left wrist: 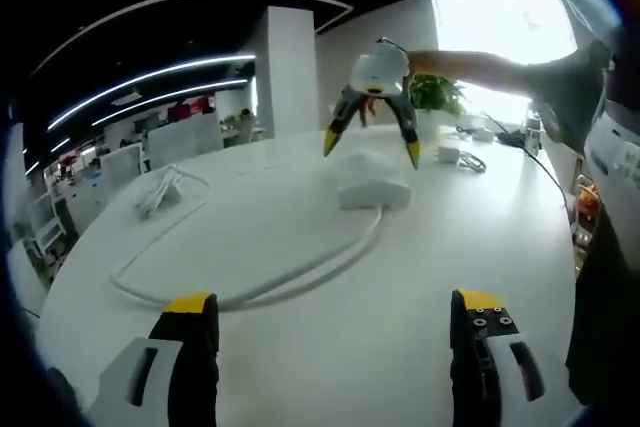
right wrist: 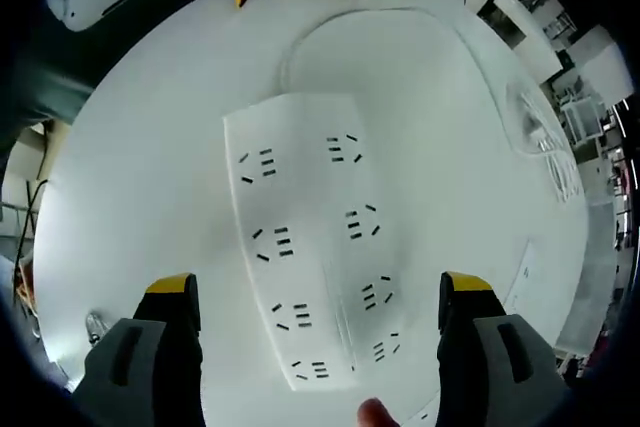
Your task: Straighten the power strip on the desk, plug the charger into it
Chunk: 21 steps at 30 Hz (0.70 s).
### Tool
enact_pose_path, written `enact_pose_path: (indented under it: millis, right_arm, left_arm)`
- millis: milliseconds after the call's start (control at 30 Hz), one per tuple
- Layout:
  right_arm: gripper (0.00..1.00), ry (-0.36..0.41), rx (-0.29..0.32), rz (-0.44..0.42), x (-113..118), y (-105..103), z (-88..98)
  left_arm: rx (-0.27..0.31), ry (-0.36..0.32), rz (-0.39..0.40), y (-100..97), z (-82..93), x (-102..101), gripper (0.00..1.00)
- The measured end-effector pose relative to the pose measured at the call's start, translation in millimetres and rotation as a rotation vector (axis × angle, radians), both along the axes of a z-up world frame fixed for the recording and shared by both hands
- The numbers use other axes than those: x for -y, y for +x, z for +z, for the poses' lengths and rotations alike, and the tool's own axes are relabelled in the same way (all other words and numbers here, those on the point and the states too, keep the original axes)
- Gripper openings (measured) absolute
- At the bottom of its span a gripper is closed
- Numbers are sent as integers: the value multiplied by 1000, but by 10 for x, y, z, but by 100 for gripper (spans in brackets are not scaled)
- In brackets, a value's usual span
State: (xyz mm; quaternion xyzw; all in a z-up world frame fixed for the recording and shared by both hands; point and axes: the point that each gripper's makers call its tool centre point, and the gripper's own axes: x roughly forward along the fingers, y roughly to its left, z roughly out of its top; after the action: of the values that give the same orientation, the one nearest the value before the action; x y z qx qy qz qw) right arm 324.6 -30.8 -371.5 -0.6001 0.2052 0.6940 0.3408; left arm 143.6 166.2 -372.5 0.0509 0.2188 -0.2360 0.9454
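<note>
The white power strip lies flat on the round white worktop, its cable curling away in a loop. The right tool hangs directly above it, jaws spread wide to either side of the sockets, touching nothing. The left tool sits lower and further back, also released, looking across at the strip (it appears there as a pale block). A charger with its cord rests well beyond, near a plant.
</note>
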Motion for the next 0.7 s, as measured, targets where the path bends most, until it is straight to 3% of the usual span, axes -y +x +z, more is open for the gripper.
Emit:
enact_pose_path:
  millis: [700]
  right_arm:
    - [100, -30, -11, 34, -32, 36, -98]
  left_arm:
    - [2, -8, 22, 8, -6, -39, 99]
